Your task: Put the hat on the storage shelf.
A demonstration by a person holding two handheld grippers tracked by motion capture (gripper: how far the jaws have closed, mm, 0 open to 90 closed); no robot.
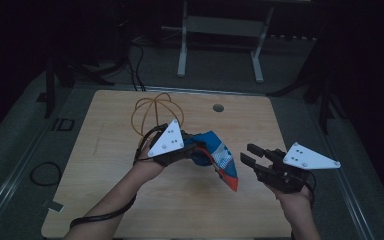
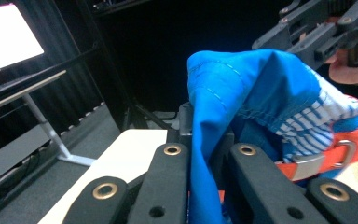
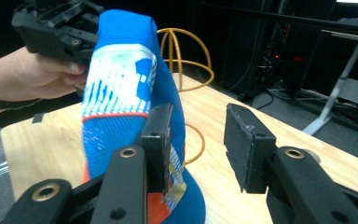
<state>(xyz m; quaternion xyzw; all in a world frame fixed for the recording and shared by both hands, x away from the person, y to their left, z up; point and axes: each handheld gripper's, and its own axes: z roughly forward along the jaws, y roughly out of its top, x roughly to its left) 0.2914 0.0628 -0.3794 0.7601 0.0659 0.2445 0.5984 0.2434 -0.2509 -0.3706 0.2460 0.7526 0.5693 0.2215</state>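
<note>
A blue cap (image 1: 215, 157) with a striped panel and an orange strap is held above the wooden table (image 1: 110, 200), clamped by its fabric between the closed jaws of the left gripper (image 1: 192, 150). The right gripper (image 1: 252, 155) is seen just beside the cap's lower end with its 2 jaws apart and nothing pressed between them. A yellow wire frame (image 1: 156, 116) stands behind. The cap is judged lifted and gripped at 1 side; the second grip appears not yet made.
</note>
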